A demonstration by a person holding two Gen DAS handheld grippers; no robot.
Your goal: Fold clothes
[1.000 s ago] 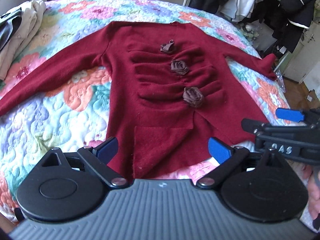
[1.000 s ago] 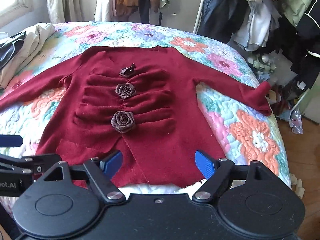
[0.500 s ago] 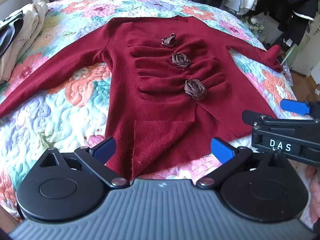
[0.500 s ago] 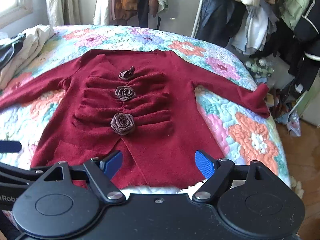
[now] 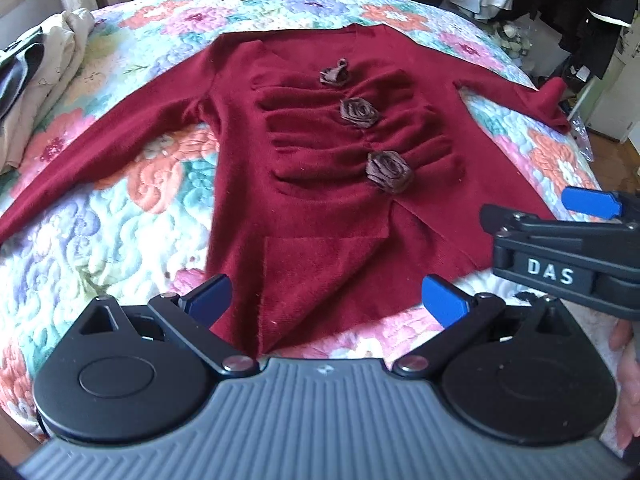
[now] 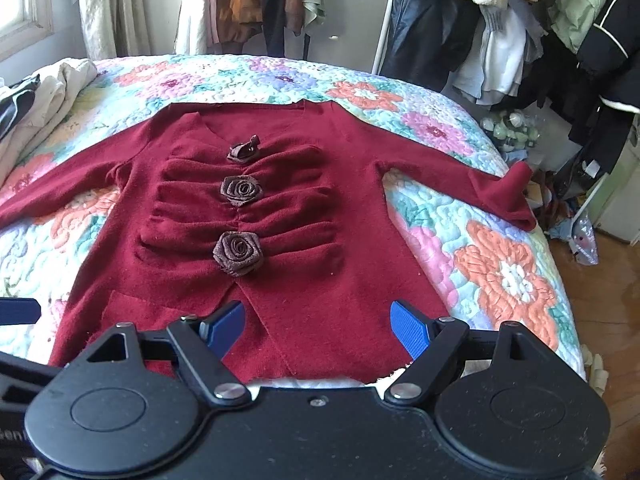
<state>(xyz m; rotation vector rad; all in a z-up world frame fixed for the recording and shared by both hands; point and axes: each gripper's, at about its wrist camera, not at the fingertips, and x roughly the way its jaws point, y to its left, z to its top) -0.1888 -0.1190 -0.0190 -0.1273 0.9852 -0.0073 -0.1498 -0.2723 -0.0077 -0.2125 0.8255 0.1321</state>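
A dark red sweater [image 5: 320,208] with three brown fabric roses lies face up on the floral quilt [image 5: 100,220], sleeves spread to both sides. It also shows in the right wrist view [image 6: 280,264]. My left gripper [image 5: 326,300] is open and empty, just above the left part of the hem. My right gripper [image 6: 320,326] is open and empty over the right part of the hem; it also shows at the right of the left wrist view [image 5: 560,240]. The right sleeve cuff [image 6: 512,192] hangs near the bed's right edge.
A pile of beige and black clothes [image 5: 36,80] lies at the bed's far left. A rack of hanging clothes [image 6: 520,40] stands behind and right of the bed. Wooden floor [image 6: 612,280] and clutter lie beyond the bed's right edge.
Both grippers have drawn back and risen slightly from the hem, so the sweater sits a little lower in both views. Both stay open; the sweater has not moved.
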